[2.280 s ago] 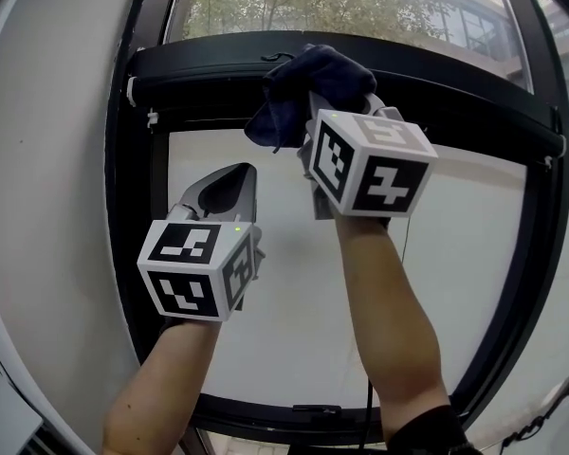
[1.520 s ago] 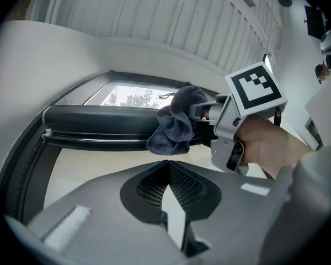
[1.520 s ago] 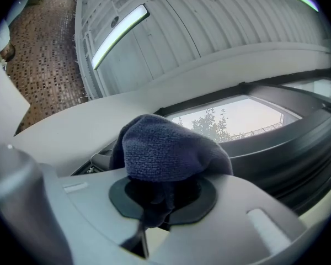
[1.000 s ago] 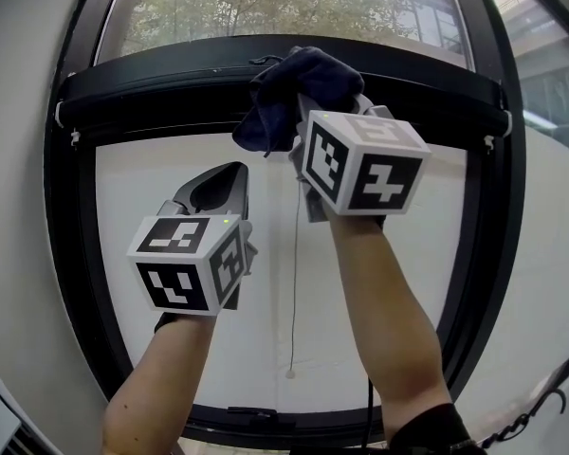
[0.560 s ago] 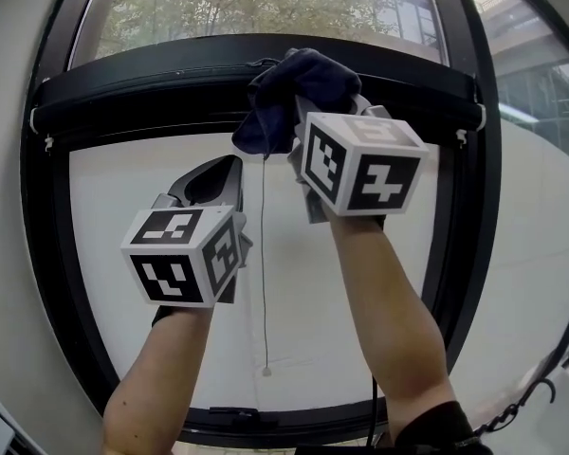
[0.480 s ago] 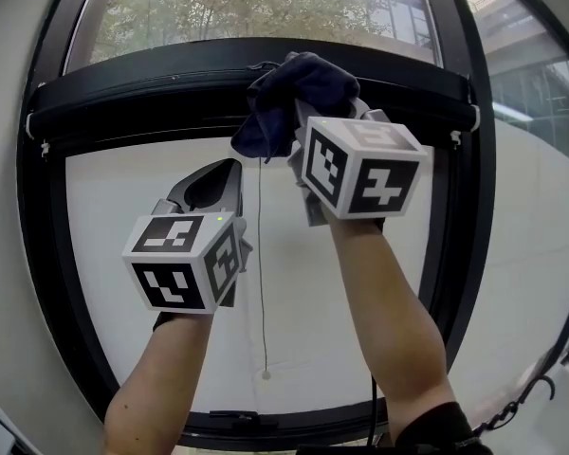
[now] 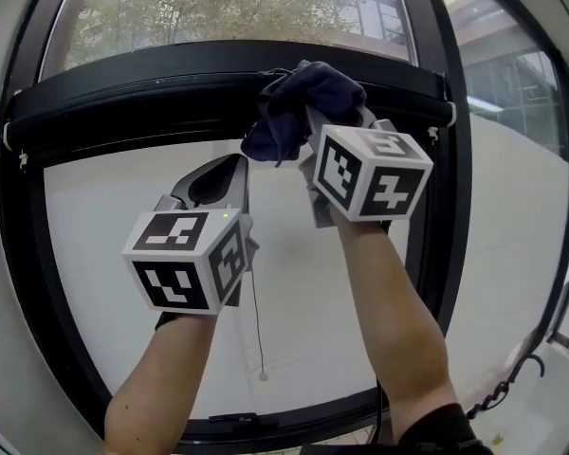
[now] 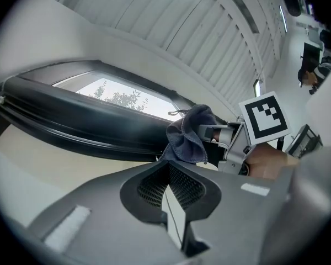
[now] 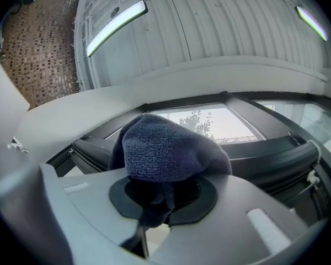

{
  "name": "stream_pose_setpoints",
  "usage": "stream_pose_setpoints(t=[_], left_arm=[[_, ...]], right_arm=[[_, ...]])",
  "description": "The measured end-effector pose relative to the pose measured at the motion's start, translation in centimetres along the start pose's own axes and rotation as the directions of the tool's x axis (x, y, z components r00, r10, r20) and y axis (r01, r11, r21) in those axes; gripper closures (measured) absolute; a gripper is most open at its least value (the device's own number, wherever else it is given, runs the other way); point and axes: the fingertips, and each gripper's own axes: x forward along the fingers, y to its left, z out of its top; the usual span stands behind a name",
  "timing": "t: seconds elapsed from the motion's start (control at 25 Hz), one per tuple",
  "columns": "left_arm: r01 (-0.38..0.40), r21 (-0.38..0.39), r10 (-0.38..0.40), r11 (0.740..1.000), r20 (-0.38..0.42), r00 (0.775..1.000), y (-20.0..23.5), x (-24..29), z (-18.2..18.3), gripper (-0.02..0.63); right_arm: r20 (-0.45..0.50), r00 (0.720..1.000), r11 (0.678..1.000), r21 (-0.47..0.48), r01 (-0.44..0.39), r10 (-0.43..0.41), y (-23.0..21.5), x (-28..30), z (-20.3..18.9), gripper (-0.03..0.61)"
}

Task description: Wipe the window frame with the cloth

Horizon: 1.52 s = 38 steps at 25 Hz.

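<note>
Dark blue cloth (image 7: 303, 102), clamped in the right gripper's (image 9: 163, 195) jaws at upper centre, lay against the black window frame (image 7: 123, 88), apparently for wiping; the left gripper (image 7: 223, 173), jaws together and empty, hung below.

Interior of a modern non-domestic building, probably an office or institute; the exact use cannot be told. Straight ahead of the left gripper (image 7: 229, 167) and right gripper (image 7: 313, 112) stands a tall black window frame (image 7: 441, 216) fitted with a white roller blind (image 7: 95, 226) under a black cassette (image 7: 123, 93). The blind's pull cord (image 7: 258, 344) hangs below the left gripper. Beyond the glass, above the grippers, are trees (image 7: 190, 12) and a multi-storey glazed building (image 7: 522, 83). Over the right gripper is a white slatted ceiling (image 9: 226, 21) with a long strip light (image 9: 115, 22). To its upper left is a surface of small brown mosaic tiles (image 9: 36, 48).
</note>
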Motion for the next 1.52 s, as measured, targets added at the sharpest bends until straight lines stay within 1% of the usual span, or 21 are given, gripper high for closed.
stream_pose_setpoints(t=[0.2, 0.36, 0.52, 0.76, 1.04, 1.12, 1.24, 1.32, 1.52], left_arm=[[0.025, -0.029, -0.026, 0.999, -0.021, 0.999, 0.0, 0.5, -0.9, 0.620], [0.046, -0.043, -0.048, 0.998, -0.025, 0.999, -1.0, 0.7, -1.2, 0.620], [0.045, -0.019, -0.045, 0.999, -0.031, 0.998, -2.2, 1.4, -1.6, 0.620], [0.012, -0.026, -0.013, 1.000, -0.034, 0.999, -3.4, 3.1, -2.4, 0.620], [0.000, -0.017, -0.001, 1.000, -0.031, 1.000, -8.9, 6.0, -3.0, 0.620], [0.001, -0.015, -0.002, 1.000, -0.033, 0.999, -9.5, 6.6, -3.2, 0.620], [0.008, -0.034, -0.009, 0.999, -0.043, 0.999, -9.2, 7.3, -3.9, 0.620], [0.001, -0.022, -0.002, 1.000, -0.049, 0.999, -9.4, 7.9, -4.3, 0.620], [0.010, -0.046, -0.013, 0.999, -0.056, 0.998, -12.7, 10.2, -5.4, 0.620]], right_arm=[[-0.008, 1.000, 1.000, -0.012, 0.027, -0.027, -0.8, -0.3, 0.0, 0.528], [-0.003, 0.999, 0.999, -0.010, 0.047, -0.048, -2.0, -0.9, 0.0, 0.528], [0.004, 0.999, 0.999, -0.002, 0.038, -0.038, -3.2, -1.2, -0.1, 0.528], [0.007, 1.000, 1.000, -0.026, 0.005, -0.005, -4.8, -1.7, 0.1, 0.528], [0.015, 0.999, 0.999, -0.022, -0.033, 0.033, -9.8, -4.0, 0.8, 0.528], [0.014, 0.999, 0.999, -0.024, -0.034, 0.034, -10.6, -4.1, 0.7, 0.527], [0.016, 0.999, 0.999, -0.019, -0.027, 0.028, -11.2, -3.7, 0.4, 0.528], [0.018, 1.000, 1.000, -0.015, -0.014, 0.014, -12.3, -4.0, 0.2, 0.528], [0.024, 1.000, 1.000, -0.028, -0.004, 0.005, -16.3, -5.7, 0.2, 0.528]])
